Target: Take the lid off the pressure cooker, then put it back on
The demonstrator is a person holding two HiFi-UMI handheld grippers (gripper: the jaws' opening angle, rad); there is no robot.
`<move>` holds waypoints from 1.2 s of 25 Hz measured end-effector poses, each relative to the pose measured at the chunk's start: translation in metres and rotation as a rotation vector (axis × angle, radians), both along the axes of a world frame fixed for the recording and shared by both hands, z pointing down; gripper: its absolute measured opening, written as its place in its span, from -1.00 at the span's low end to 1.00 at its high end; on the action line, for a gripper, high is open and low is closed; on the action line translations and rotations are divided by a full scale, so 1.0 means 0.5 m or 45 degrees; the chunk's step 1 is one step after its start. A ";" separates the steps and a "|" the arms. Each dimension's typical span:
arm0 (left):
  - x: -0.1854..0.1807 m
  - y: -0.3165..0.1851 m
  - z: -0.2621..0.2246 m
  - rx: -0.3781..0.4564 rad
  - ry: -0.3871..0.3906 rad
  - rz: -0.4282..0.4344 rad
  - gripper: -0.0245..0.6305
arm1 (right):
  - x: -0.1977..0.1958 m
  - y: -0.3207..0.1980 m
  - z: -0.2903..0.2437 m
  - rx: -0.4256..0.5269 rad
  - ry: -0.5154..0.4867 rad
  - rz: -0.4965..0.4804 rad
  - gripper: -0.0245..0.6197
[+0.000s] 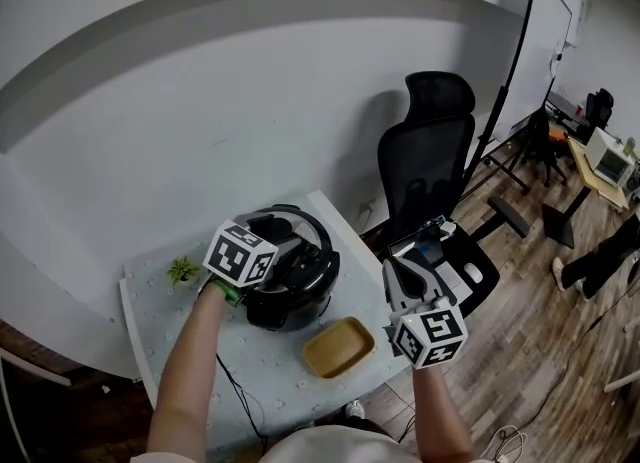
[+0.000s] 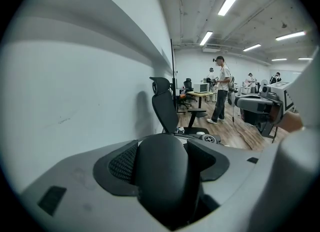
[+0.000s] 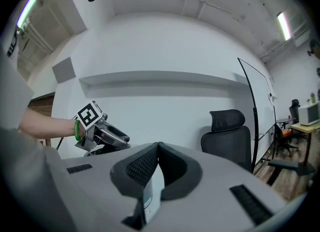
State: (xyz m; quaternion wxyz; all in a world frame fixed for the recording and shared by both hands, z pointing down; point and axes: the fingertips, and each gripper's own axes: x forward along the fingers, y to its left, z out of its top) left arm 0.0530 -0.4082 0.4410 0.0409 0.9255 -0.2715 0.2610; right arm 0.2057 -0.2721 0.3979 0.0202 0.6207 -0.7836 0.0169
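Observation:
The black pressure cooker [image 1: 300, 301] stands on the small white table [image 1: 160, 331]. Its dark lid [image 1: 300, 236] sits on top; I cannot tell whether it is locked down. My left gripper [image 1: 278, 257] reaches over the lid from the left. In the left gripper view it [image 2: 162, 148] is shut on the lid's rounded black handle [image 2: 162, 181], which fills the gap between the pads [image 2: 122, 163]. My right gripper [image 1: 398, 281] hangs in the air off the table's right edge, away from the cooker. Its jaws [image 3: 158, 147] meet at the tips with nothing in them.
A tan oval dish [image 1: 339, 347] lies at the table's front, right of the cooker. A small green plant [image 1: 182, 271] stands at the left. A black office chair [image 1: 430, 151] is behind the table's right corner, by the white wall. People stand far off in the room [image 2: 220, 88].

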 end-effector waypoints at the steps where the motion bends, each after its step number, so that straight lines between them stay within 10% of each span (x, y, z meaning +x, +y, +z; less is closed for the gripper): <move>1: 0.000 0.000 -0.001 0.001 -0.002 -0.005 0.00 | 0.000 0.003 -0.001 0.001 0.002 0.006 -0.92; 30: -0.133 0.035 -0.181 0.116 -0.017 -0.273 -0.05 | -0.074 0.000 -0.037 0.060 -0.010 -0.179 -0.92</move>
